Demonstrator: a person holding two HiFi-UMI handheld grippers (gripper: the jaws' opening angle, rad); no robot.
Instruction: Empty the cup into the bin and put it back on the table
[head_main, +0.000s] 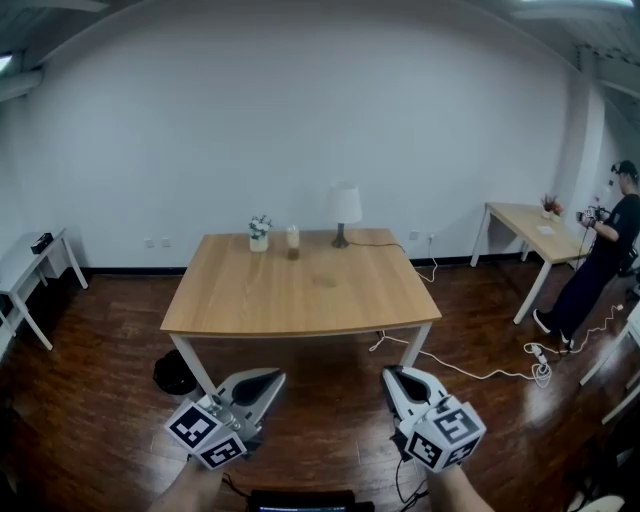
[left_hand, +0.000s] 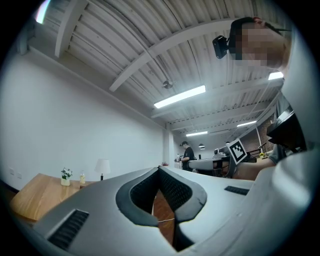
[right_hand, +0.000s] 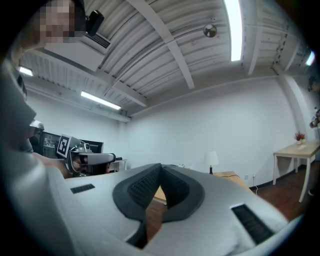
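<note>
Both grippers are held low on my side of the table (head_main: 300, 300), over the wood floor and short of its near edge. Left gripper (head_main: 274, 378): jaws clenched tip to tip, nothing between the pads; its own view confirms the tips meeting. Right gripper (head_main: 391, 373): likewise closed on nothing, pads together in its own view.

The cup (head_main: 293, 241) stands upright at the far edge of the table, well apart from both grippers. It sits between a small flower pot (head_main: 259, 232) on its left and a lamp (head_main: 344, 213) on its right. Something darker shows near its base; I cannot tell what.

The bin (head_main: 176, 372), dark and round, is on the floor beside the table's near-left leg, just ahead of the left gripper.

A white cable (head_main: 470, 372) trails across the floor on the right. Further right, a person (head_main: 598, 262) stands at a second table (head_main: 525, 222).
</note>
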